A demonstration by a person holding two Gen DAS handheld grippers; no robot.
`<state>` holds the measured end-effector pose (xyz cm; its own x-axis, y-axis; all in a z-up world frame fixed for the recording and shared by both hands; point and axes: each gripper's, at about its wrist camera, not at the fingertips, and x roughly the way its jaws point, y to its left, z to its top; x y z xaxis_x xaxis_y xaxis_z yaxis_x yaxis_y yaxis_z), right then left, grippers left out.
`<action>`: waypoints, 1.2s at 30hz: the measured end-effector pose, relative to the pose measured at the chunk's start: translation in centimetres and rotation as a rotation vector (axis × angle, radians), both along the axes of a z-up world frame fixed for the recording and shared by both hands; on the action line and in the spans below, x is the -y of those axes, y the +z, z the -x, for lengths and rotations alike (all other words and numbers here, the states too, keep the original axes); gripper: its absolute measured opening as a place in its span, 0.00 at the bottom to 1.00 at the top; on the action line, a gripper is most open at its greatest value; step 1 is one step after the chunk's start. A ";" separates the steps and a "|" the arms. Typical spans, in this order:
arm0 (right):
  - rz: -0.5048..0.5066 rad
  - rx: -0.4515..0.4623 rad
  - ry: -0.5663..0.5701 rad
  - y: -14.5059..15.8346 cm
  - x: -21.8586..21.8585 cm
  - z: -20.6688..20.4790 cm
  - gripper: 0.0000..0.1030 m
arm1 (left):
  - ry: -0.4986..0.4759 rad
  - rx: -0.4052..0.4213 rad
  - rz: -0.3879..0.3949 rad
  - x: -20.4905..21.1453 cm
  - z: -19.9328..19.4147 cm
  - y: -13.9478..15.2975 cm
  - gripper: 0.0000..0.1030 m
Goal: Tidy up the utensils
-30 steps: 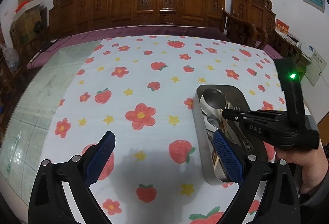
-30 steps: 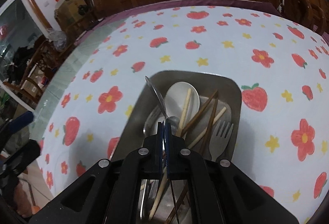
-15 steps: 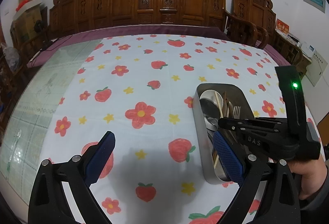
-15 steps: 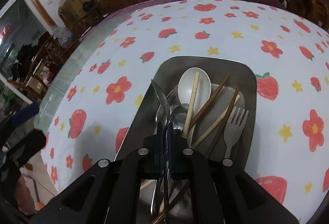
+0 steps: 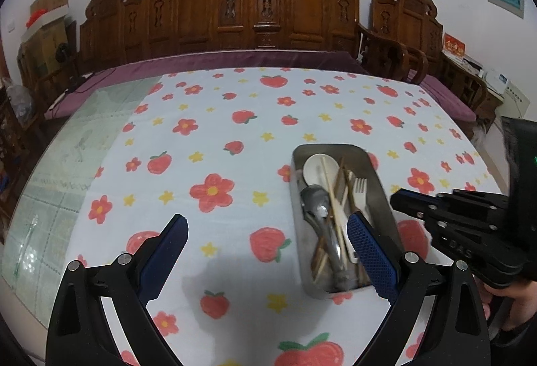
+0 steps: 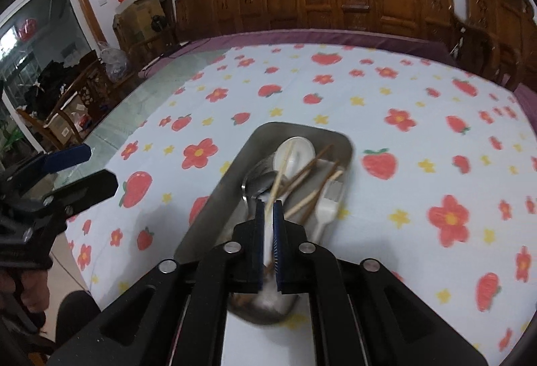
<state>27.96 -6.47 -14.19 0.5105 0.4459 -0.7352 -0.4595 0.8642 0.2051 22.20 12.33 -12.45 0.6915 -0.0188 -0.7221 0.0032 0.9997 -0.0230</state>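
Over the metal tray [image 6: 214,218], right tool [image 6: 268,215] slightly parted, empty; left tool [image 5: 265,241] spread.

Right view motion-blurred: tray [image 6: 214,198] near end hidden behind right hand-held gripper [image 6: 267,215]; utensil handles covered, types unclear. Left view: right hand-held gripper [image 5: 402,198] cut off at edge, tray [image 5: 297,231] corner behind blue pad [image 5: 372,252].

Utensils [image 5: 330,215] in tray [image 5: 297,194], tray on tablecloth [image 5: 218,147]; bench [image 5: 255,16] behind, seemingly
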 end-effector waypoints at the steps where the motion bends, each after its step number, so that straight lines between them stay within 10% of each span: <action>1: 0.001 0.013 -0.007 0.4 0.6 0.5 0.13 | -0.002 0.003 -0.001 0.4 0.3 0.2 0.89; 15: 0.012 0.156 -0.182 5.5 9.1 7.7 0.88 | -0.019 0.031 -0.022 5.4 4.3 2.5 0.92; 36: -0.006 0.368 -0.298 12.7 15.1 19.8 0.97 | -0.044 0.191 -0.003 10.8 14.2 8.6 0.92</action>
